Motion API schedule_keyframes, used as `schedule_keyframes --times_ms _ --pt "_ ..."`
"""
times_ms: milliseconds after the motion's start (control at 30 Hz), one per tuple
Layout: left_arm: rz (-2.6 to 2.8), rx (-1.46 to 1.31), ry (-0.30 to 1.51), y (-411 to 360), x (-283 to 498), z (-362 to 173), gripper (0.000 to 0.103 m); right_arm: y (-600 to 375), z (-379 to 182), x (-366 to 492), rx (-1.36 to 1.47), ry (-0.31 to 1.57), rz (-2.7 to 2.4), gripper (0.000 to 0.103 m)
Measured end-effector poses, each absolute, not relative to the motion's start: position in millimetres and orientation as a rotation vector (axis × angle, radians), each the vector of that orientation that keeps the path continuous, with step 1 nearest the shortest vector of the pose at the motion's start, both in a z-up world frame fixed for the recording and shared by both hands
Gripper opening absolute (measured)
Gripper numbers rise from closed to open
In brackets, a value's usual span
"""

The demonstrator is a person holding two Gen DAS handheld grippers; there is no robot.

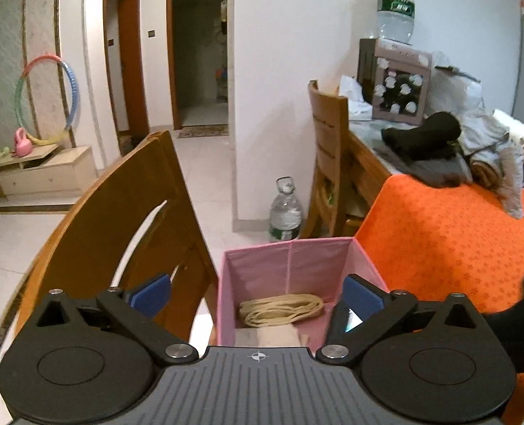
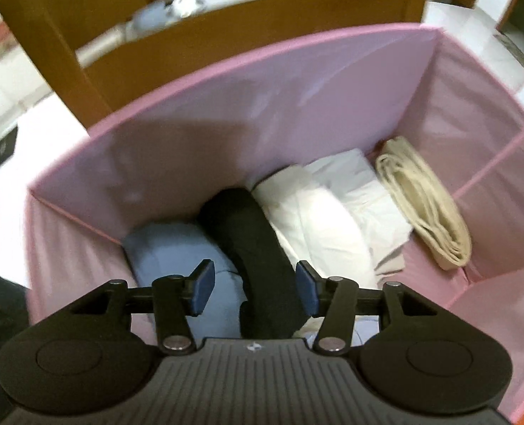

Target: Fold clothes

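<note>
Our right claw (image 2: 254, 288) hangs released over the rolled black garment (image 2: 251, 244) inside the pink fabric bin (image 2: 297, 81); the left claw (image 1: 256, 294) gapes empty. Whichever way this goes, we keep clear of the white bundle (image 2: 318, 212).

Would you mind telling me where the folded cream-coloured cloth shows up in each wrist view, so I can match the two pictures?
Left wrist view: the cream cloth lies low in the centre, inside the pink bin, between the open left gripper fingers.
Right wrist view: the cream cloth stands on edge at the right, against the bin's right wall.
Shared landmark: the pink bin with the wooden chair back beside it.
</note>
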State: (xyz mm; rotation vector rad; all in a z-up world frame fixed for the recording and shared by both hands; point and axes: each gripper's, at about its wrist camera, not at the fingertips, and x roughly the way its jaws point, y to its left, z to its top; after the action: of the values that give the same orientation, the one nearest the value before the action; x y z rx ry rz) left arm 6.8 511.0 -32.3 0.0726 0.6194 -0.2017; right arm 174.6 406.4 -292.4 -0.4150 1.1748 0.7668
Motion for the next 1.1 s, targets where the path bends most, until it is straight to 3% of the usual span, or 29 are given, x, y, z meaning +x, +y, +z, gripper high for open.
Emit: schedule_keyframes --times_ms 367,500,633,1100 --pt "-0.247 0.080 0.699 510.0 5.2 -21.8 0.103 373.0 -194.5 152.2 -0.294 1.121 0.699 0.070" --pt "-0.262 0.080 0.727 508.8 7.0 -22.3 0.103 361.4 -161.1 142.7 -0.260 1.107 0.673 0.084" --pt "-0.291 0.087 0.757 504.6 9.6 -25.1 0.103 354.4 -136.8 131.4 -0.257 1.096 0.649 0.090" --pt "-0.294 -0.026 0.950 494.6 24.0 -39.1 0.102 324.3 -86.0 79.1 -0.179 1.068 0.529 0.092"
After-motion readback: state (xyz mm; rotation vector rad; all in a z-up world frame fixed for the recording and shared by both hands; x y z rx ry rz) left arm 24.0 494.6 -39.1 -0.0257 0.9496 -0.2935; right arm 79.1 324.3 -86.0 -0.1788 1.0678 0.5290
